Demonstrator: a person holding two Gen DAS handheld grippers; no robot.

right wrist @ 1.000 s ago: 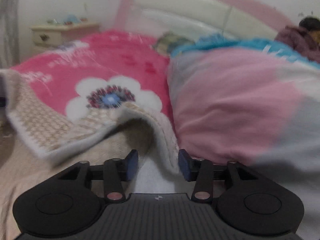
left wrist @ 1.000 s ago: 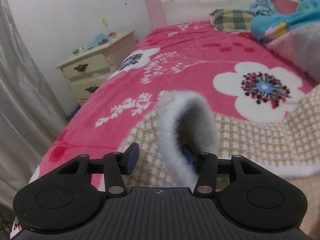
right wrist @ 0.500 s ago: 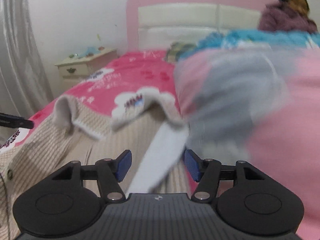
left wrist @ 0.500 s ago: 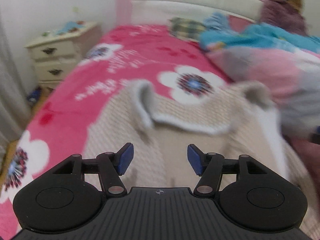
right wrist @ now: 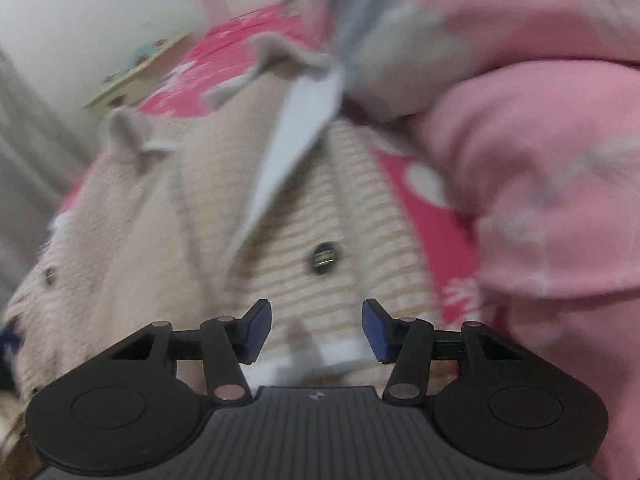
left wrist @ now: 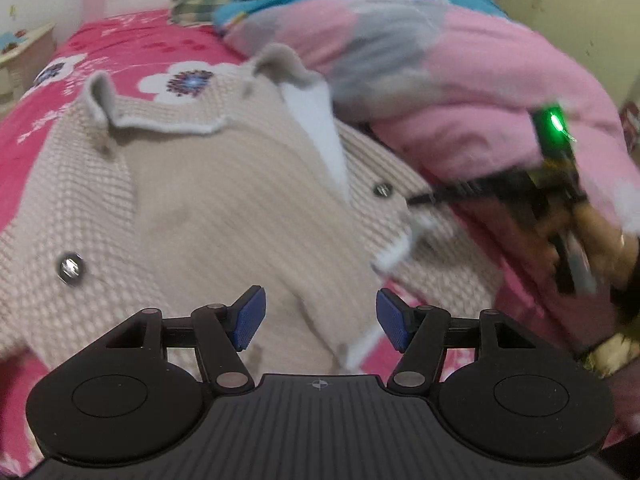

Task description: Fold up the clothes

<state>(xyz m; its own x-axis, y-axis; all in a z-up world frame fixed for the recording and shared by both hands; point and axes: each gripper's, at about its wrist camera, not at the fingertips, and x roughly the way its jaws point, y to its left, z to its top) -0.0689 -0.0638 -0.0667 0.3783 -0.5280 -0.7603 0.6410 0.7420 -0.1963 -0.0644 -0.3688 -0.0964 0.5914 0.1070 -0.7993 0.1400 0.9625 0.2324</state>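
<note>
A beige knitted cardigan point(left wrist: 224, 184) with white fleece lining and metal buttons point(left wrist: 71, 267) lies front-up on the pink floral bedspread point(left wrist: 120, 40). My left gripper point(left wrist: 320, 318) hovers open over its lower middle, with nothing pressed between the blue pads. In the left wrist view my right gripper point(left wrist: 424, 199), held in a hand point(left wrist: 600, 236), points at the cardigan's right front. In the right wrist view that gripper point(right wrist: 316, 330) hangs over the cardigan point(right wrist: 160, 240) just below a button point(right wrist: 324, 258). Its jaws are closing, and a white hem edge shows between them, not pinched.
A bulky pink and grey quilt point(left wrist: 460, 92) is heaped along the right side of the bed, against the cardigan's right edge point(right wrist: 540, 160). A cream nightstand point(left wrist: 24, 52) stands at the far left beside the headboard. A plaid pillow point(left wrist: 196, 4) lies at the head.
Both grippers have let go of the cardigan's fleece-lined edges and swung sideways over it. The garment, lifted at its edges before, now lies on the bed with its collar corners still sticking up.
</note>
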